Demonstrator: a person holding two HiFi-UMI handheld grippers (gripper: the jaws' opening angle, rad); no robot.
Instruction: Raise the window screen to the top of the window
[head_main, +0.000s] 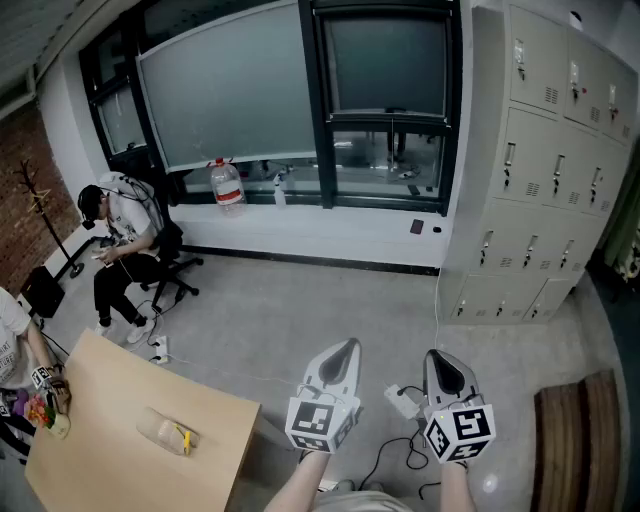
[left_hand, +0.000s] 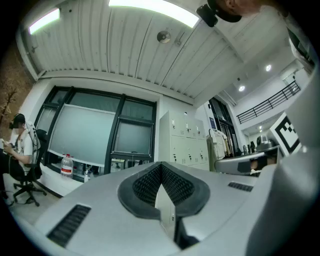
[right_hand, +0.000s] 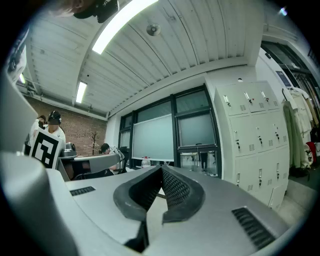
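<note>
The grey window screen (head_main: 385, 65) hangs partway down the dark-framed window (head_main: 322, 110), lower glass uncovered.

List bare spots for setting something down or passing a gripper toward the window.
The floor between the seated person and the lockers is bare, a free path to the window. The sill right of the spray bottle looks open; its left holds a water bottle. Crowded: power strip and cables by the right gripper.
</note>
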